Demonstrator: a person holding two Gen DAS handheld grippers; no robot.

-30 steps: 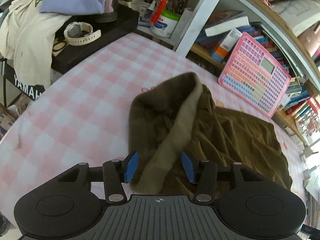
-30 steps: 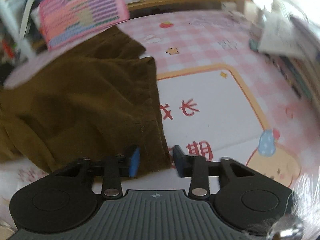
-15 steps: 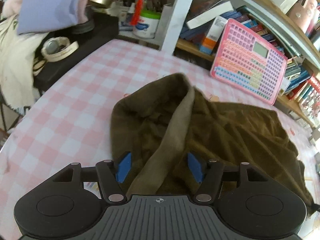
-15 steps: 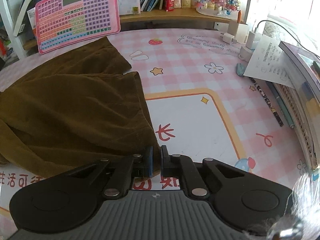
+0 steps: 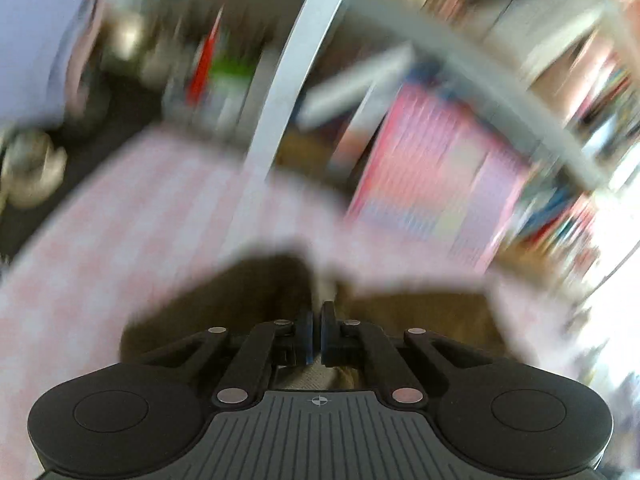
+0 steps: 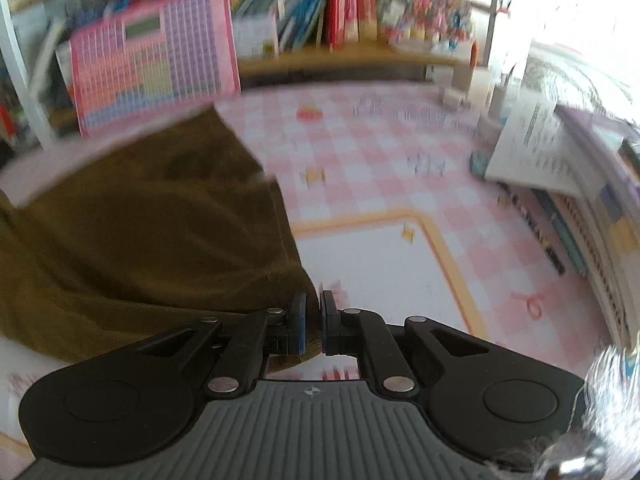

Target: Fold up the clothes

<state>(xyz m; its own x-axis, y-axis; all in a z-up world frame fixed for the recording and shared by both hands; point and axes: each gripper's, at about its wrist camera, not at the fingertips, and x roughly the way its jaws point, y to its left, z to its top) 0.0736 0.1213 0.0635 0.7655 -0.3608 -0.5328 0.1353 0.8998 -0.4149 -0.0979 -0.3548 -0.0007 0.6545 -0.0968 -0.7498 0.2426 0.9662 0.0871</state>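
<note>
A dark olive-brown garment (image 6: 140,240) lies on the pink checked table cover (image 6: 380,168), spread to the left in the right wrist view. My right gripper (image 6: 313,320) is shut on the garment's near right corner, which bunches up between the pads. The left wrist view is badly blurred. There the same brown garment (image 5: 240,304) shows just ahead of the fingers. My left gripper (image 5: 315,332) is shut, with a strip of pale lining cloth pinched between its pads and running back under the jaws.
A pink keyboard toy (image 6: 152,56) leans against the bookshelf (image 6: 340,12) at the back. Papers and books (image 6: 532,140) lie along the right edge. A white shelf post (image 5: 296,60) and a dark side stand with clutter (image 5: 120,80) are at the left.
My left gripper has closed on the garment's pale inner edge and lifted fast, blurring its view. My right gripper closed on the corner and has risen slightly, pulling the cloth up.
</note>
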